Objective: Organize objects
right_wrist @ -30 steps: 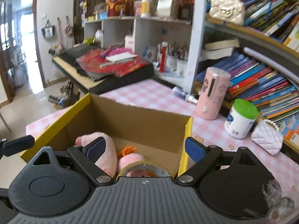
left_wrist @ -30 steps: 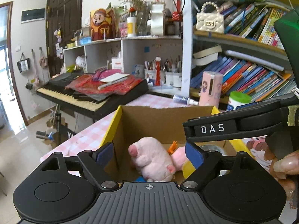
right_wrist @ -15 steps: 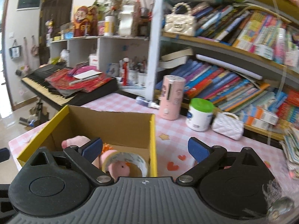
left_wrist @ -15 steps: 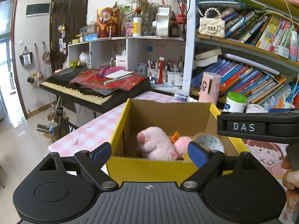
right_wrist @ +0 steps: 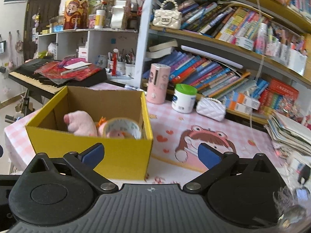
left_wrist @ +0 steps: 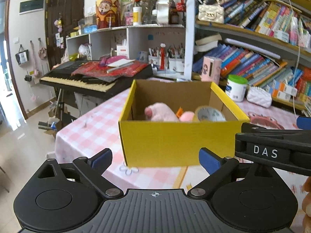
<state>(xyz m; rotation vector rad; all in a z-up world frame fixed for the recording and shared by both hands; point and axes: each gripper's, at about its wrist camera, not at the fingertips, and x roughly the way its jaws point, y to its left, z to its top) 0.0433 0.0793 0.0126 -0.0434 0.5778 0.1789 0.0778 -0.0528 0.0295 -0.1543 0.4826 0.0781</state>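
A yellow cardboard box [left_wrist: 175, 141] stands on the pink checked table [left_wrist: 93, 134]. It holds a pink plush toy [left_wrist: 161, 112] and a roll of tape [left_wrist: 210, 114]. In the right wrist view the box [right_wrist: 120, 155] is at lower left, with the plush [right_wrist: 81, 124] and the tape roll [right_wrist: 122, 130] inside. My left gripper [left_wrist: 155, 160] is open and empty, just in front of the box. My right gripper [right_wrist: 151, 154] is open and empty, by the box's near right corner. The right gripper's body also shows at the right edge of the left wrist view [left_wrist: 272, 151].
Behind the box stand a pink cylinder [right_wrist: 157, 83], a white jar with a green lid [right_wrist: 183, 99] and a white quilted purse [right_wrist: 210, 108]. Bookshelves [right_wrist: 223, 62] line the back. A keyboard [left_wrist: 93, 75] stands left of the table. A stack of papers [right_wrist: 289, 130] lies at right.
Both grippers have pulled back from over the box and are now in front of it. The tape roll, earlier under the right gripper, now rests in the box.
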